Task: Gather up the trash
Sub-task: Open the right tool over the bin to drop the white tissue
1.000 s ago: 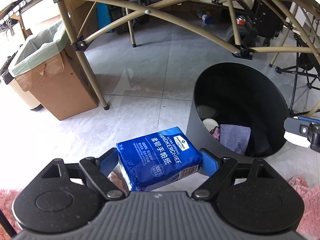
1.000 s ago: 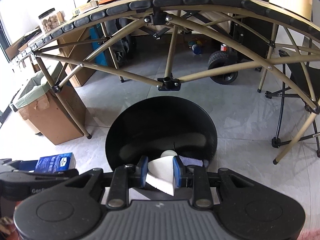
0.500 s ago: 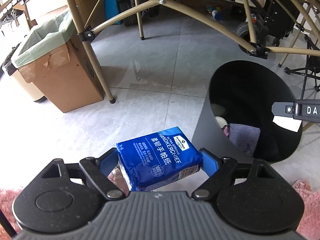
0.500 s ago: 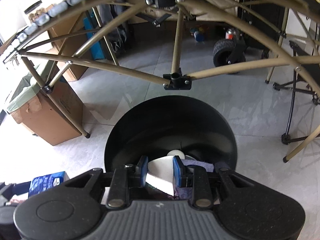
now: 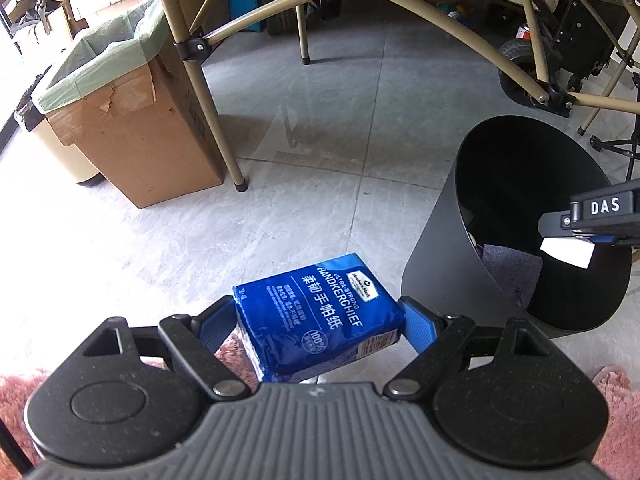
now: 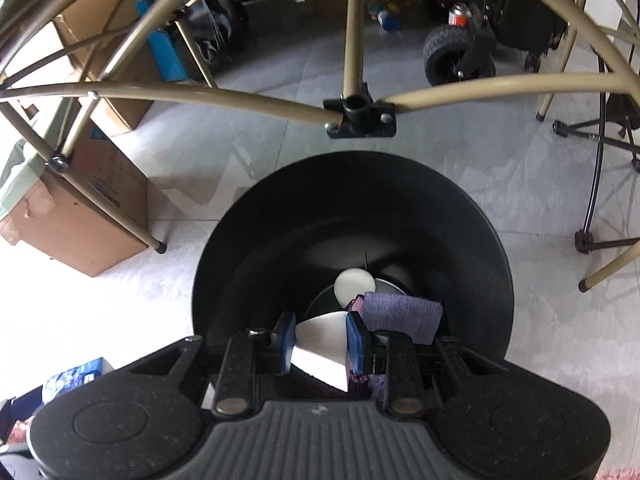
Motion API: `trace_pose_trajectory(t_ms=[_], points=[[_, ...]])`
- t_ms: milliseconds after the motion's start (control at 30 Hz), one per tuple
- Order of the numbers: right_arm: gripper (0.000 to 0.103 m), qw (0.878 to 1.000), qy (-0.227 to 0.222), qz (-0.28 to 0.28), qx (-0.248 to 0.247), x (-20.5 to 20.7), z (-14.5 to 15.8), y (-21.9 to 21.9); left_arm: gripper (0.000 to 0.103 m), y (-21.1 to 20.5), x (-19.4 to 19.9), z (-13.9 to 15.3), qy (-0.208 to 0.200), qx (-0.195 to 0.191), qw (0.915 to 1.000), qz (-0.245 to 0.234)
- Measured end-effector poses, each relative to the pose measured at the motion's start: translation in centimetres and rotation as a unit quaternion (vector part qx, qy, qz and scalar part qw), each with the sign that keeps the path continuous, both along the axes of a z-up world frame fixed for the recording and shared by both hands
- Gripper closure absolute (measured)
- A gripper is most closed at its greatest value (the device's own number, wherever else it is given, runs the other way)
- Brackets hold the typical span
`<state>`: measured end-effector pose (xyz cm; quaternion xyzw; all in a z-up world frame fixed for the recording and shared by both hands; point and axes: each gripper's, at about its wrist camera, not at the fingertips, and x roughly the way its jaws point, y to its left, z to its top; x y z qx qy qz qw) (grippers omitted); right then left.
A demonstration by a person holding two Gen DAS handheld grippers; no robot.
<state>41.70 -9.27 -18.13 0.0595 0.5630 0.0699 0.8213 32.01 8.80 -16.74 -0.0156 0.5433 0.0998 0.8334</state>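
Note:
My left gripper (image 5: 318,322) is shut on a blue handkerchief pack (image 5: 316,316), held above the floor just left of the black bin (image 5: 436,248). My right gripper (image 6: 320,340) is shut on a white piece of paper (image 6: 322,346) and hangs over the black bin's (image 6: 248,236) open mouth. Inside the bin lie a purple cloth (image 6: 404,314) and a white round object (image 6: 354,286). In the left wrist view the right gripper (image 5: 576,236) shows at the right edge with the white paper (image 5: 566,252) over the bin. The blue pack (image 6: 74,378) appears at the lower left of the right wrist view.
A cardboard box (image 5: 132,136) lined with a green bag stands at the left beside a tan folding table leg (image 5: 218,120). Table struts (image 6: 360,114) cross just beyond the bin. A pink rug (image 5: 616,420) lies near me. A wheeled cart (image 6: 456,54) and chair legs (image 6: 596,184) stand behind.
My right gripper has moved forward and down over the bin with the paper. My left gripper has drifted a little lower and closer to the bin, still gripping the blue pack.

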Motion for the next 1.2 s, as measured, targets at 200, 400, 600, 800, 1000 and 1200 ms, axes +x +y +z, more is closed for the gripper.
trace_pose_trajectory(t_ms=[200,400,600,800,1000,1200], points=[[0.076,1.000,0.023,-0.003,-0.002,0.7,-1.1,0.2,0.016,-0.1,0.2,-0.2,0.004,-0.001,1.0000,-0.001],[0.070,0.999,0.038,0.001,-0.004,1.1,-1.8,0.5,0.016,-0.1,0.4,-0.4,0.007,-0.003,1.0000,-0.002],[0.027,0.999,0.050,0.003,-0.009,1.3,-2.0,0.8,0.016,0.0,0.5,-0.6,0.011,-0.002,0.9999,0.000],[0.000,0.998,0.058,0.003,-0.018,1.5,-2.3,0.9,0.016,-0.1,0.4,-0.5,0.011,-0.001,0.9999,0.000],[0.000,0.998,0.063,0.005,-0.011,1.4,-2.5,0.8,0.016,-0.2,0.3,-0.5,0.008,-0.001,1.0000,-0.002],[0.000,0.999,0.053,0.008,-0.008,1.0,-1.9,0.8,0.016,-0.3,0.2,-0.2,0.005,-0.002,1.0000,-0.004]])
